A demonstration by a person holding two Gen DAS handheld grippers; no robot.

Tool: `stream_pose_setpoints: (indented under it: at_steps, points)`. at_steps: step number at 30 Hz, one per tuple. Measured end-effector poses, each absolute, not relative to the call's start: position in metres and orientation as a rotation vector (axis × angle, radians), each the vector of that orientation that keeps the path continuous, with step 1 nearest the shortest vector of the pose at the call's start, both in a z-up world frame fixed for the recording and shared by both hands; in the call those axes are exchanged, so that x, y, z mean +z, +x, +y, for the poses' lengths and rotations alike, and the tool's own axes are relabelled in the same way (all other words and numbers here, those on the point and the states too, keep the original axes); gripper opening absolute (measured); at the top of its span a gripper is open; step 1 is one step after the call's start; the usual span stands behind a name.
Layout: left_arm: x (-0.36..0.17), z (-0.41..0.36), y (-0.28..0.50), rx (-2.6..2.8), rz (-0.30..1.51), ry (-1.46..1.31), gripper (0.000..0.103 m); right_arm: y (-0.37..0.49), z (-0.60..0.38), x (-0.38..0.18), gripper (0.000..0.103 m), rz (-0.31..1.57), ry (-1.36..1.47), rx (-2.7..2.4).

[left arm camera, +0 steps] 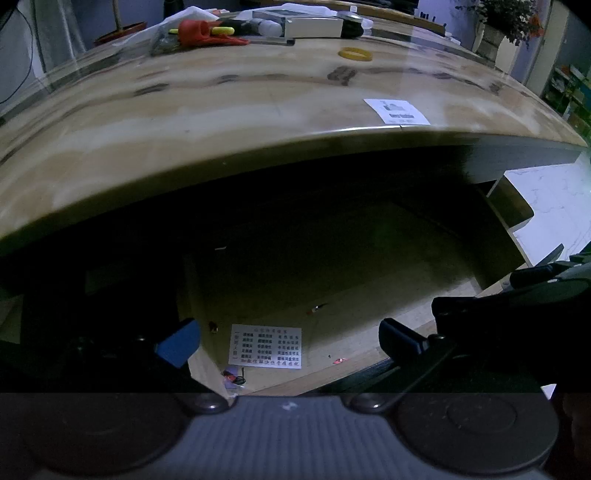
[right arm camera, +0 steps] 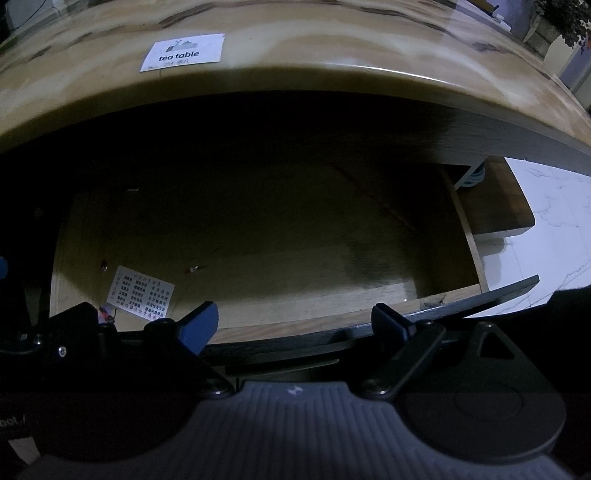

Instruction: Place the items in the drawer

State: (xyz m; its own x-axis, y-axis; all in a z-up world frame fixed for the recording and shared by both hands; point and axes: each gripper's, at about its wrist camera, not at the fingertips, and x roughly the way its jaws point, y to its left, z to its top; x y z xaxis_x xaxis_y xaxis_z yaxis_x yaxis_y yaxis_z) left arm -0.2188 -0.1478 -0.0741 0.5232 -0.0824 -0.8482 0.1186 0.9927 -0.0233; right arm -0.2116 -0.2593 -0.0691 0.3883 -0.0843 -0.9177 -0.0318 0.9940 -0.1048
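Observation:
A wooden drawer [right arm camera: 461, 221] stands pulled out under the tea table top; its floor [left arm camera: 351, 266] holds only a printed card [left arm camera: 266, 345] and small scraps. My left gripper [left arm camera: 290, 341] is open and empty above the drawer's front left corner. My right gripper [right arm camera: 295, 321] is open and empty over the drawer's dark front panel [right arm camera: 480, 299]. On the table's far end lie an orange-red object [left arm camera: 194, 31], a yellow marker [left arm camera: 221, 30], a white box [left arm camera: 314, 26], a black round object [left arm camera: 351, 26] and a yellow ring [left arm camera: 355, 53].
A white "tea table" label [right arm camera: 183, 51] is stuck near the table's front edge [left arm camera: 258, 147]. A lower shelf [right arm camera: 506, 206] and white marble floor [right arm camera: 546, 229] lie to the right. A potted plant [left arm camera: 509, 18] stands at the far right.

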Motion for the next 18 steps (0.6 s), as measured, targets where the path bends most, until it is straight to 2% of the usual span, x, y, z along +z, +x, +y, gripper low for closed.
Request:
stream_pose_setpoints:
  at_steps: [18]
  points:
    - [-0.0751,-0.1470,-0.2177,-0.120,1.012,0.038,0.102,-0.2104,-0.2565,-0.0721,0.090,1.173,-0.123,-0.029]
